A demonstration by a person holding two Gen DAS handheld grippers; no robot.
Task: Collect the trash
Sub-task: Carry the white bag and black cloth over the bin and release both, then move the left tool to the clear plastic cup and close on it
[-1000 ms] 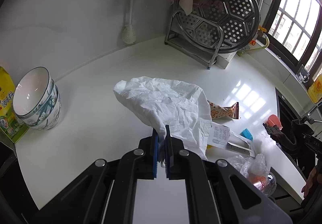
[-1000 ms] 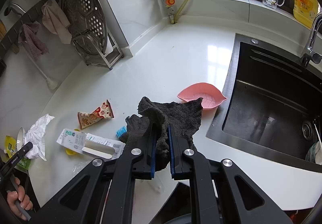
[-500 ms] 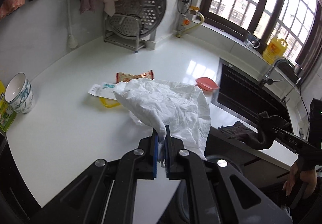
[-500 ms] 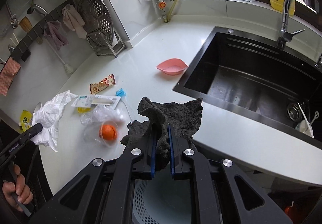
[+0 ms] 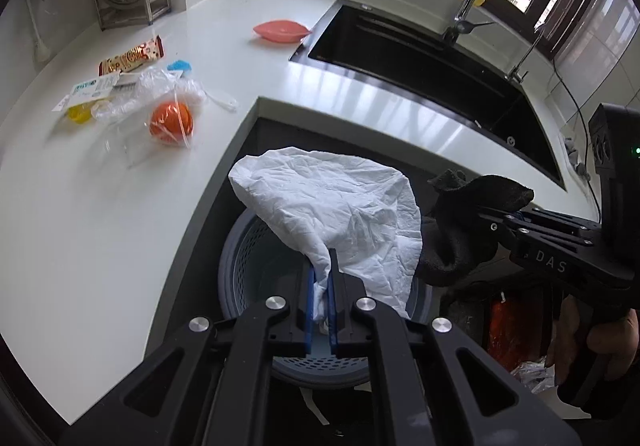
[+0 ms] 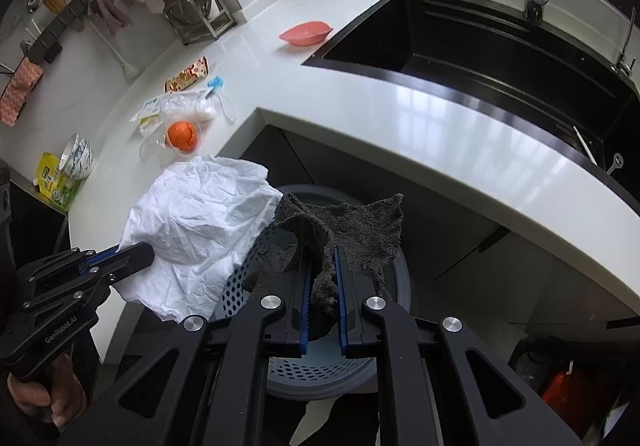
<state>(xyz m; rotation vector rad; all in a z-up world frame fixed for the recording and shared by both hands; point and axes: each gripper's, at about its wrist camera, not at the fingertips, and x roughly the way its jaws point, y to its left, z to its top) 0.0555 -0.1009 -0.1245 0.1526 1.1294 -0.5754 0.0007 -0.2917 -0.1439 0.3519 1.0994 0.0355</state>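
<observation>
Two claws hang over the same bin; the left claw [image 5: 322,298] has its blue pads pinched tight on a corner of a crumpled white tissue [image 5: 336,217], which billows up and forward from the grip; the right claw [image 6: 322,298] is clamped just as tight on a dark grey rag [image 6: 352,234], whose folds stand up between the pads and spill to either side; seen from the left wrist, rag and tissue sit just beside each other, edges near touching.

Below both hangs the mouth of a round grey perforated bin [image 5: 244,258], standing on the floor against the dark cabinet under the desk; what little of its pale inside shows holds nothing I can make out.

Up on the white desk [image 5: 100,205] lies a loose heap: a clear plastic bag [image 5: 160,93] with an orange round thing [image 5: 171,124] at its near end, a white printed packet [image 5: 90,91], a red-and-gold snack wrapper [image 5: 132,55] and a small blue brush [image 5: 179,65]; further off sits a pink leaf-shaped dish [image 5: 282,30], just beside the black sink [image 5: 420,73]; in the right wrist view stacked bowls [image 6: 78,155] lean at the far left.
</observation>
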